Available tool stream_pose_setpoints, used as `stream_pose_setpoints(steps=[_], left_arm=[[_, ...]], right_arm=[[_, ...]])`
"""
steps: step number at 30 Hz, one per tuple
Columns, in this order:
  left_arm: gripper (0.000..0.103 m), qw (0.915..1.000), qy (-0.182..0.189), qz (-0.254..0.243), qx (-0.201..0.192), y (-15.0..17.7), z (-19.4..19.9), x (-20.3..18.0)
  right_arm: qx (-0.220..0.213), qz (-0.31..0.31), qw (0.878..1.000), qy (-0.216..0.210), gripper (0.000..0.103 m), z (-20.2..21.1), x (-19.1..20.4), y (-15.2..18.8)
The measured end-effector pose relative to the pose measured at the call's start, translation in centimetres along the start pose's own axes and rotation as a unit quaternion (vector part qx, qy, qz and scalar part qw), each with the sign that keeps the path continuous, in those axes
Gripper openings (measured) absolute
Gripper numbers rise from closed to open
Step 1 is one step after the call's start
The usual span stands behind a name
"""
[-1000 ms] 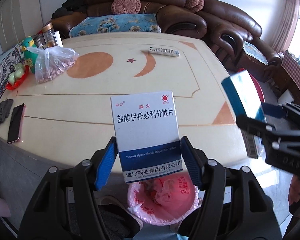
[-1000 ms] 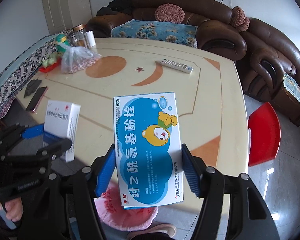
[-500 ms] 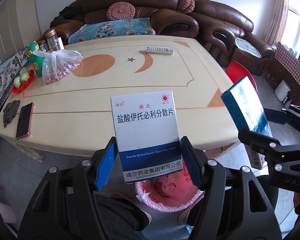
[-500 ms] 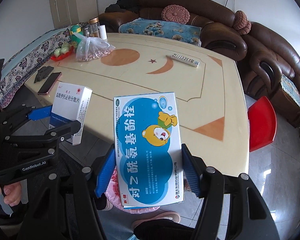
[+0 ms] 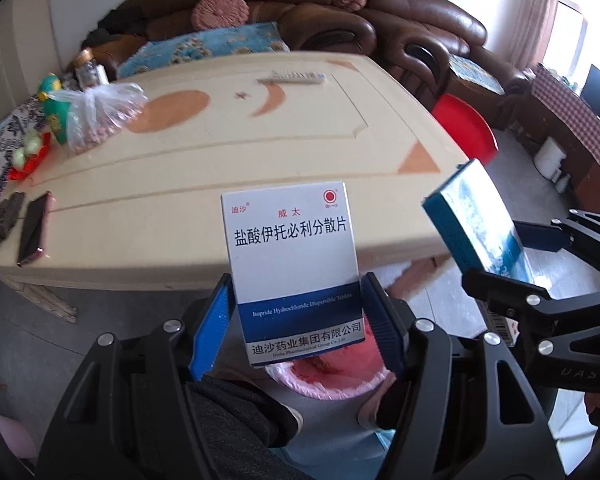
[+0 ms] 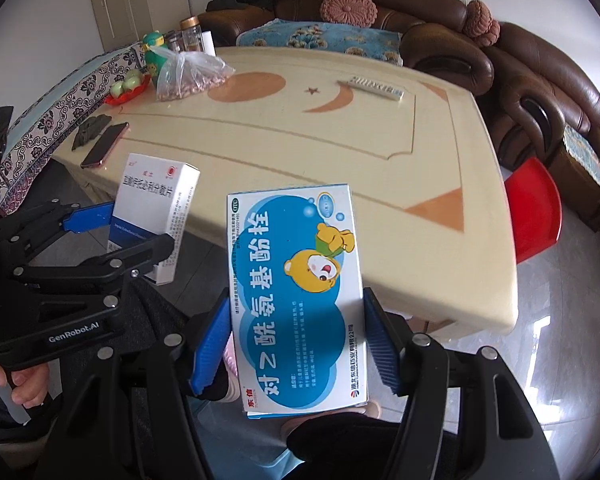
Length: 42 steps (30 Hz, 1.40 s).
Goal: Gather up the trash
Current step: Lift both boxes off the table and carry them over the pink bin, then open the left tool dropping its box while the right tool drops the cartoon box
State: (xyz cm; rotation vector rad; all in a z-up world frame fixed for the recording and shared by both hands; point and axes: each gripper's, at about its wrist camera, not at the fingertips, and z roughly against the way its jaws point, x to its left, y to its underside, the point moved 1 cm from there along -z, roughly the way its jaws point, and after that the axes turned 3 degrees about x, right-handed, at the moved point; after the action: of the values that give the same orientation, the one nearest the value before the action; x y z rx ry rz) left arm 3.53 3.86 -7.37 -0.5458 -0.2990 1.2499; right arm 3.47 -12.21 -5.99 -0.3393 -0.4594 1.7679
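Trash here is two medicine cartons. One white carton with a navy band stands upright in the left gripper, whose blue jaws pinch its lower sides, just above a pink-lined bin on the floor before the worktop. Its face reads 迪沙, 威太, 盐酸伊托必利分散片, "Itopride Hydrochloride Dispersible Tablets" and 迪沙药业集团有限公司. The blue-and-white carton, printed with a yellow cartoon bear and bubbles, is pinched likewise by the right gripper, held beyond the worktop's near edge; it reads 对乙酰氨基酚栓 and 东信. From the right wrist view the left gripper's black frame bears "GenRobot.AI", with a hand gripping its handle.
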Motion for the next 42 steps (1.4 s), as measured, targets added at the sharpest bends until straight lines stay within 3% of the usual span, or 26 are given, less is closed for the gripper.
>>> stream_pose_setpoints(steps=[21, 42], left_arm=[[0.063, 0.9929, 0.022, -0.041, 0.109, 5.8, -10.9, -0.1], [0.063, 0.9747, 0.038, 0.017, 0.22, 8.4, -23.0, 0.7]], right_arm=[[0.1, -0.042, 0.993, -0.039, 0.061, -11.9, 0.0, 5.6], [0.164, -0.096, 0.981, -0.028, 0.061, -24.0, -4.1, 9.0]])
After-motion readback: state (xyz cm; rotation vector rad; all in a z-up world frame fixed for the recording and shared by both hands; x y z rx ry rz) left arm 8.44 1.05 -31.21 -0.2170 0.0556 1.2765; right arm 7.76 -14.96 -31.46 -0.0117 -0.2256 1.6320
